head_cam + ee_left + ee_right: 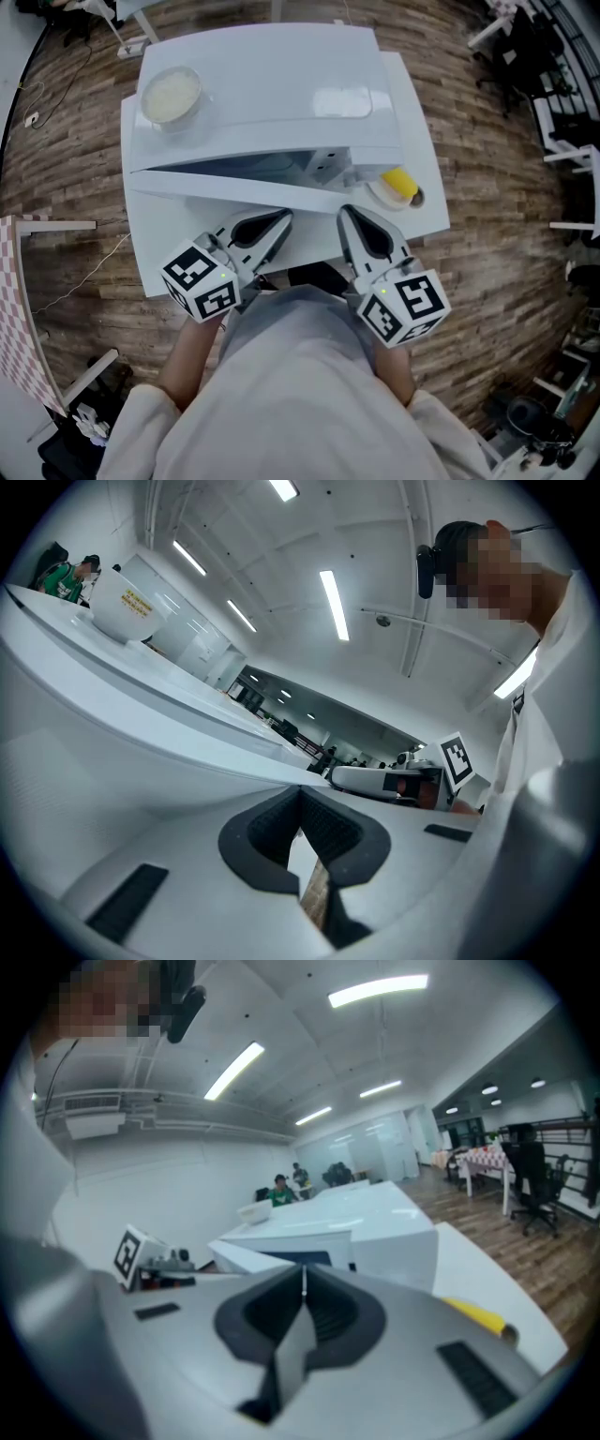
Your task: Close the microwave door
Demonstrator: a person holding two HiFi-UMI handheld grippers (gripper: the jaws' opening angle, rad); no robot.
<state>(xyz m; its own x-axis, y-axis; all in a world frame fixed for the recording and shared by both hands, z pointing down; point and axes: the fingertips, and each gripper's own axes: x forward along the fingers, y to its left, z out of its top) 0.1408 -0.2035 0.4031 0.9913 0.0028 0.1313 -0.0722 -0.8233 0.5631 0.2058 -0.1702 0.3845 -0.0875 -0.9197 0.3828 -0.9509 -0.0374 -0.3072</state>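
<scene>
left gripper (279,220), right gripper (349,216) closed before ajar microwave (281,84); bowl (171,96) atop.

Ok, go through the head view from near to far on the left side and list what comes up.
Left gripper → microwave door, ajar → bowl on top of the microwave.

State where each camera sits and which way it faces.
Head view: on the person's head, facing steeply down at the microwave, left claw, right claw and shirt.
Left gripper view: on the left claw, looking up past the microwave to the ceiling; shirt at right.
Right gripper view: on the right claw, facing the microwave; shirt at left.
Shared: both gripper views show the bowl and the other claw.
</scene>
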